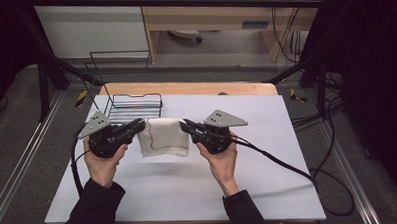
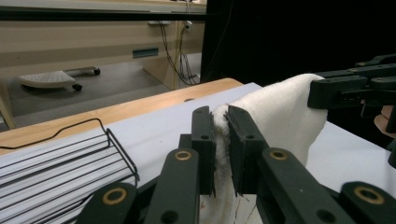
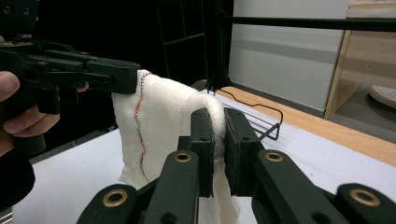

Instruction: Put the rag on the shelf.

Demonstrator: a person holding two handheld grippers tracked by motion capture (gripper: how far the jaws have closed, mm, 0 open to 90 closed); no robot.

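Note:
A white cloth point(image 1: 163, 137) with a dark stitched line down it hangs between my two grippers above the table. My left gripper point(image 1: 141, 126) is shut on the cloth's upper left corner. My right gripper point(image 1: 185, 125) is shut on the upper right corner. In the left gripper view the cloth point(image 2: 285, 112) is pinched between the jaws of the left gripper point(image 2: 221, 149), and the right gripper point(image 2: 350, 88) holds the far corner. In the right gripper view the cloth point(image 3: 163, 116) is clamped in the right gripper point(image 3: 219, 149), with the left gripper point(image 3: 116, 77) gripping the far corner.
A black wire rack point(image 1: 134, 106) stands on the white table cover point(image 1: 189, 192) just behind the cloth, at the back left. The wooden table edge point(image 1: 185, 87) runs along the far side. Cables trail off the table at the right.

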